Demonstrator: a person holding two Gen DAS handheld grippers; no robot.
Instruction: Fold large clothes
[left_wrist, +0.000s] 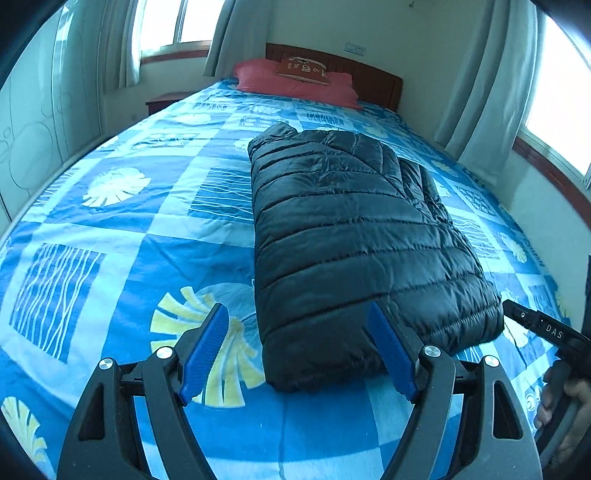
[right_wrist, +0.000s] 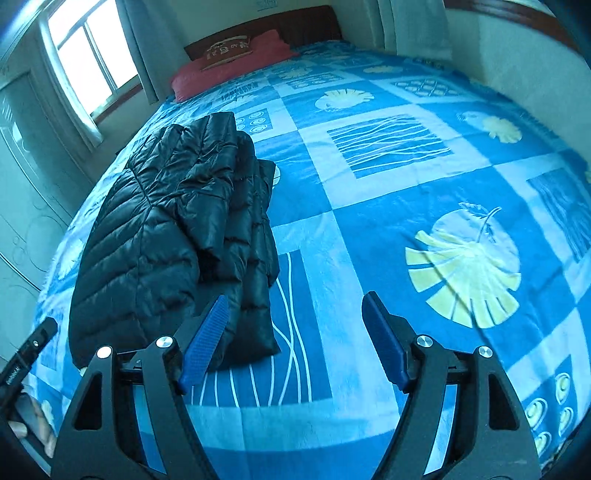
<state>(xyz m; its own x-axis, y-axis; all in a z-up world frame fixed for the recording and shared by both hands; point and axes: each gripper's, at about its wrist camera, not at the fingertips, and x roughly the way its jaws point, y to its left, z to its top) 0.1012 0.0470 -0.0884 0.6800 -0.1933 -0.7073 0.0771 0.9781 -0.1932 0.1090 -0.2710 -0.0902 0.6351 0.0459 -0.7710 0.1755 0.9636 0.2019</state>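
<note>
One black quilted puffer jacket, folded, on one blue patterned bedspread. One red pillow with one small brown printed cushion on it. One wooden headboard. Two black grippers with blue-padded fingers: left gripper, right gripper. Two windows per view.

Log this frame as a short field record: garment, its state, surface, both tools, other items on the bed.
garment: black puffer jacket
state: folded into a long bundle, sleeve layers stacked on its right side
surface: bed with blue patterned bedspread
left tool: open, holding nothing, at the jacket's near end
right tool: open, holding nothing, by the jacket's near right corner
other items: red pillow with a small brown cushion on it, at the headboard
</note>
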